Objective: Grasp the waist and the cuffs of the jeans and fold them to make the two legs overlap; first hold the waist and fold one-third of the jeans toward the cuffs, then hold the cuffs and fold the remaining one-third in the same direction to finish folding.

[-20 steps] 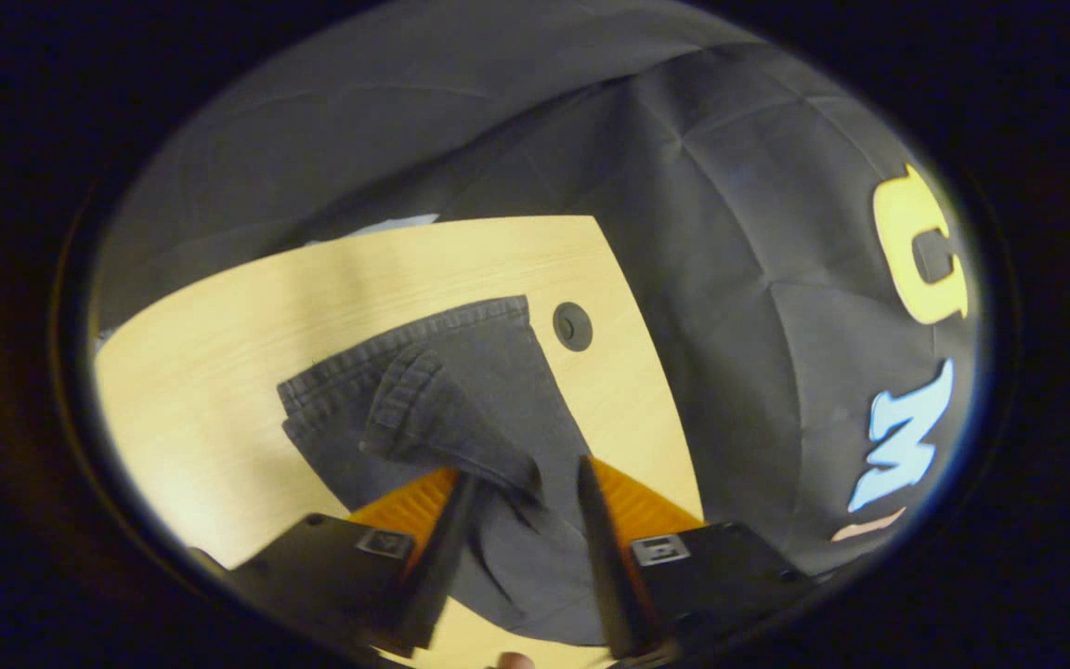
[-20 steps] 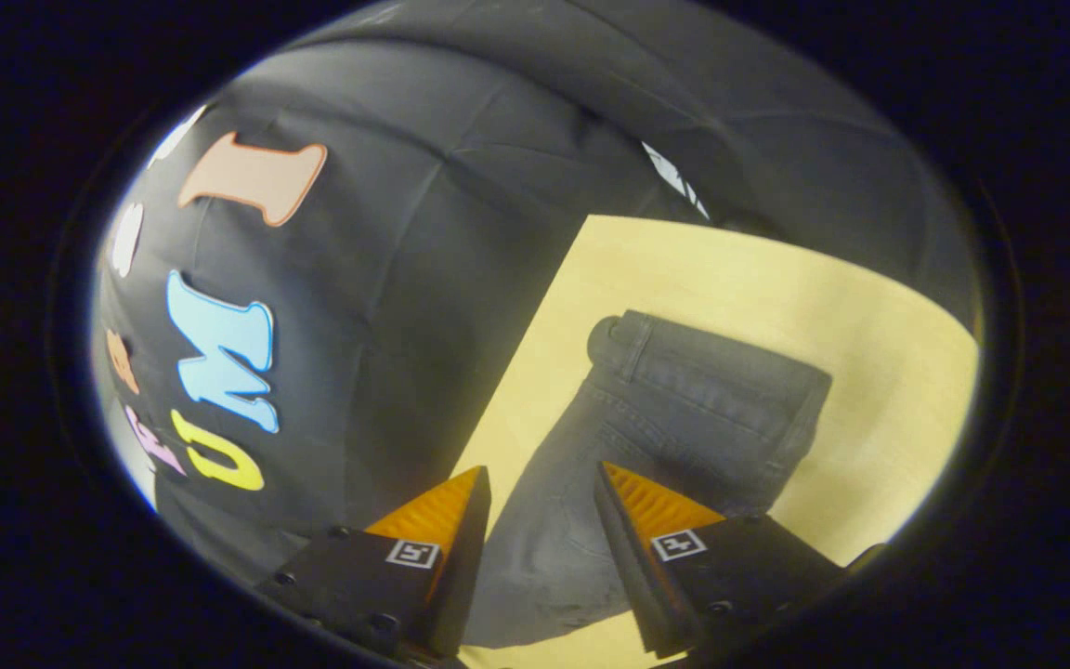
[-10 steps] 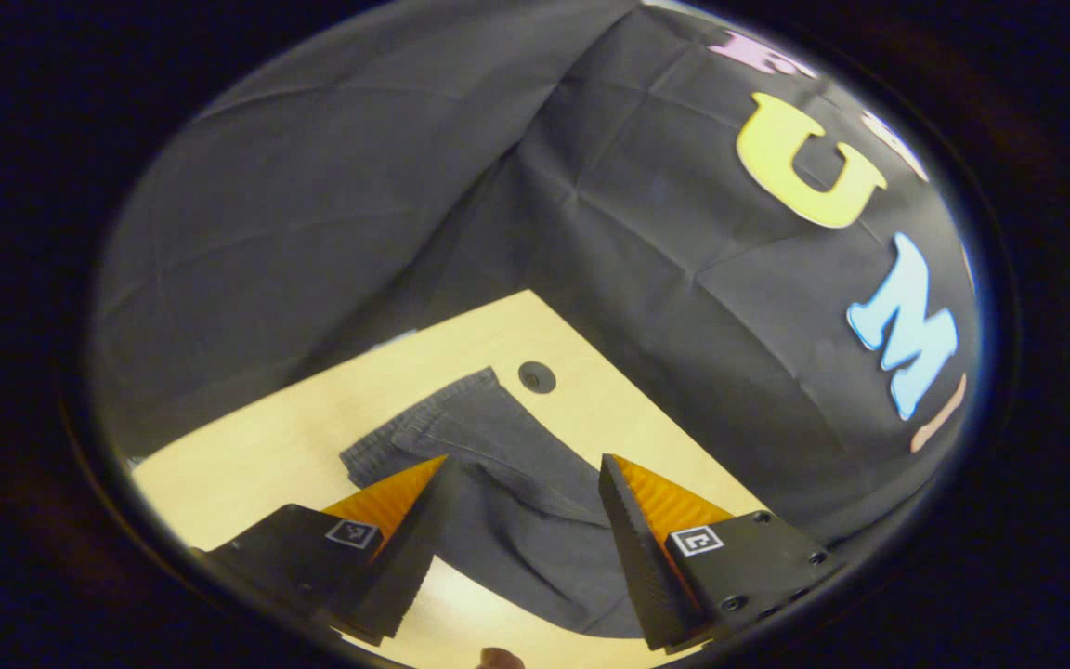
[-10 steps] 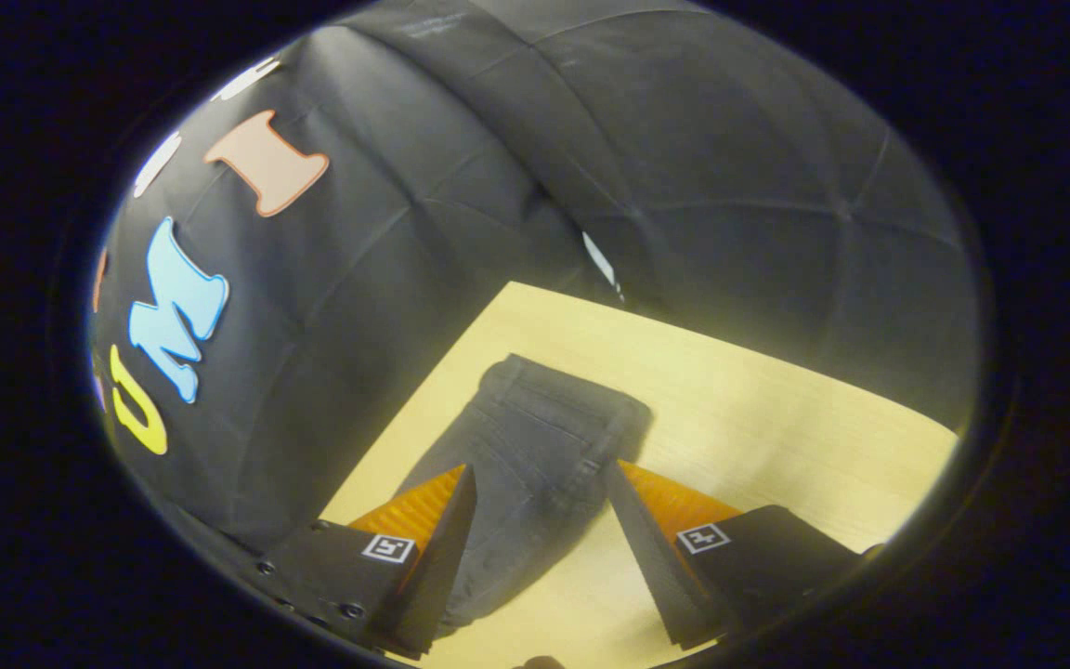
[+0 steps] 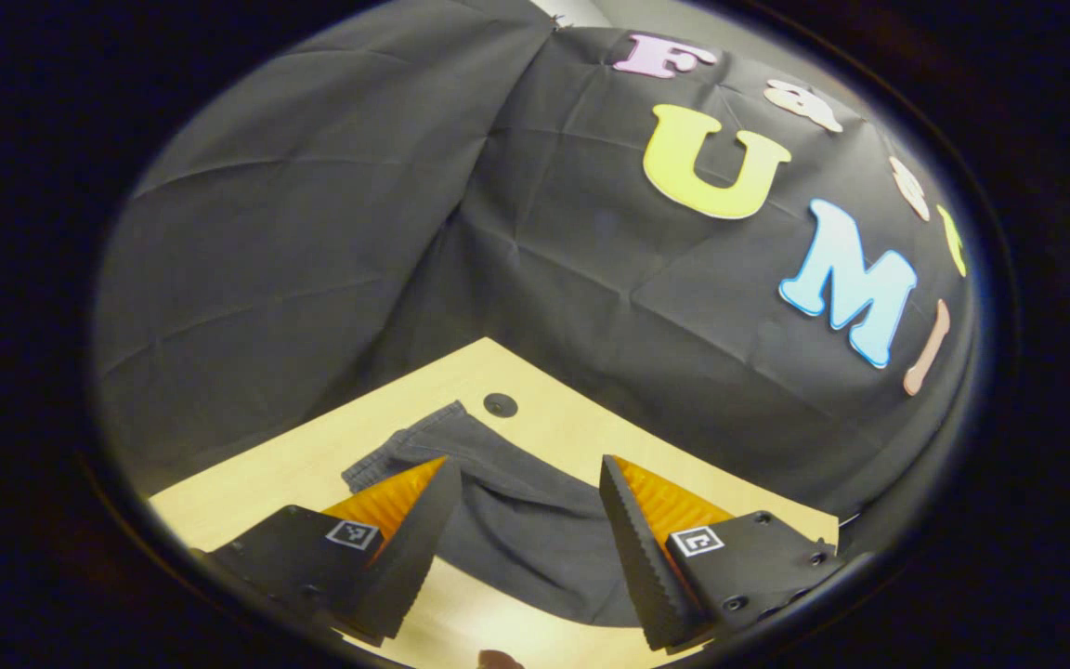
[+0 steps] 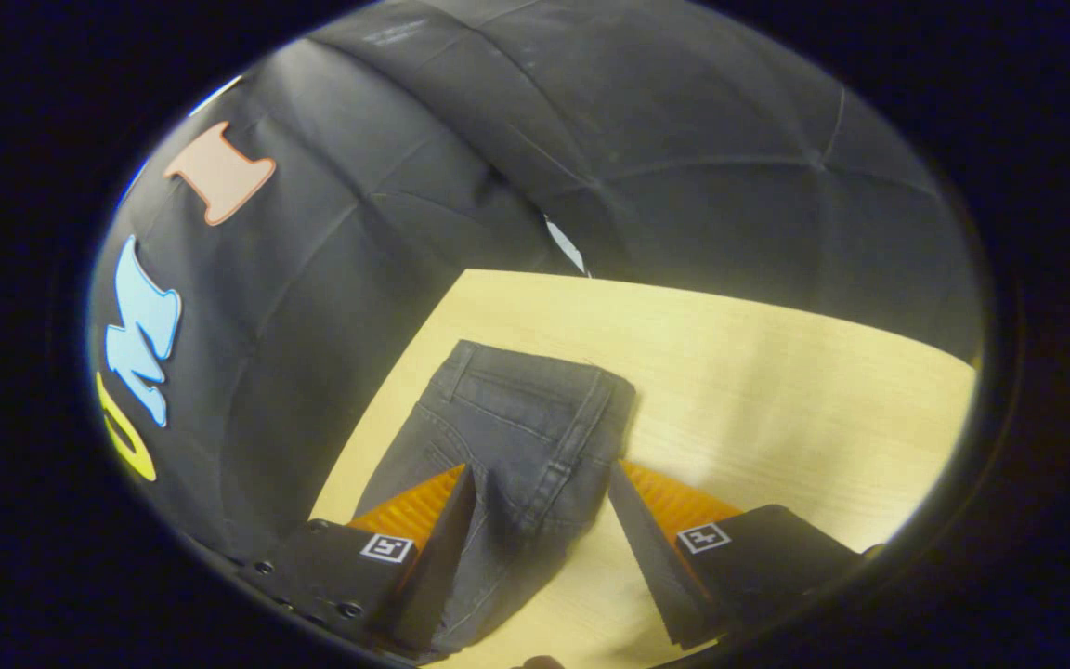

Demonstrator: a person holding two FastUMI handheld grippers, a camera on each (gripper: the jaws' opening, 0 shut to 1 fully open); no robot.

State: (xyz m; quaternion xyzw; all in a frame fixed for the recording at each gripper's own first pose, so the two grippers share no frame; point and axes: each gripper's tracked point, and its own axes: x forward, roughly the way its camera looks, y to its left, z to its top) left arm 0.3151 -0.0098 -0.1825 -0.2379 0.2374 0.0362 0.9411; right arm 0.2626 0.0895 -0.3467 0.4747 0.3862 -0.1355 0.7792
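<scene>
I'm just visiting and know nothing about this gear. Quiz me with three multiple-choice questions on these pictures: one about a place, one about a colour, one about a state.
1. Where do the jeans lie?
A. on the table
B. on the floor
C. hanging from a rail

2. What colour is the tabletop?
A. white
B. light yellowish wood
C. green

3. How does the right gripper stand?
A. shut on the jeans
B. open, holding nothing
C. shut on a cup

Answers: 1 A, the denim rests flat on the wood. 2 B, pale wood grain shows around the jeans. 3 B, its fingers stand apart above the cloth; the left gripper is open too.
</scene>
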